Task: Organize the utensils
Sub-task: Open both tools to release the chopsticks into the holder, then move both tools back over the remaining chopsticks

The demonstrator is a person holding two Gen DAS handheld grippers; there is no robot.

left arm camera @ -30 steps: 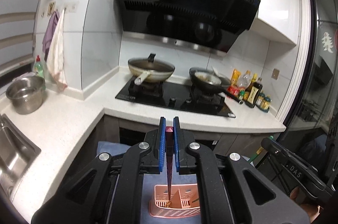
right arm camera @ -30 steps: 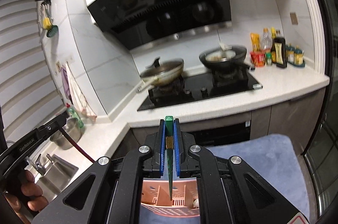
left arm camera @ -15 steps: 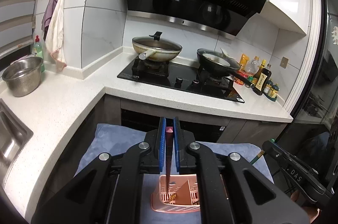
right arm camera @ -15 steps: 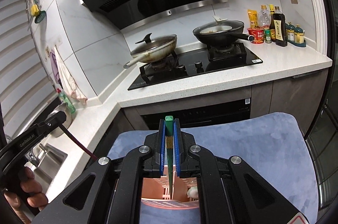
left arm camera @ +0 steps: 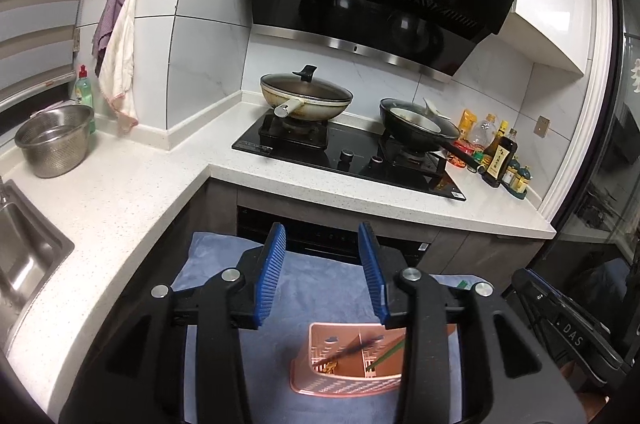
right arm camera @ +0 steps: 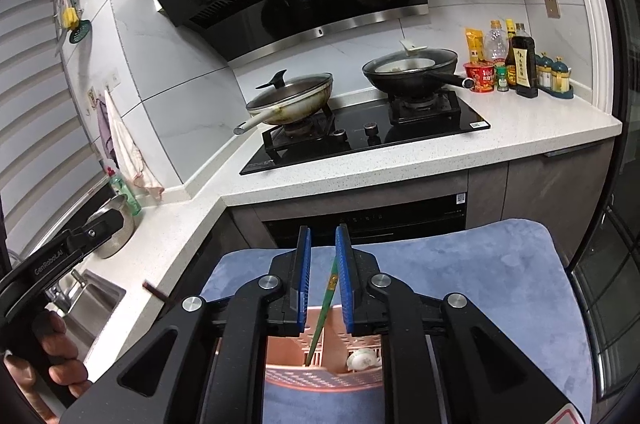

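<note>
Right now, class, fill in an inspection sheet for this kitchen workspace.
Surface: blue mat with the pink basket standing on it.
Job's things: dark chopstick and green chopstick lean in the basket; a small white cup sits inside.
Clutter: nothing seen on the mat.
Grippers: left gripper open and empty; right gripper open around the green chopstick.
Cables: nothing seen.
Surroundings: lidded pan, black pan, steel bowl, bottles.
</note>
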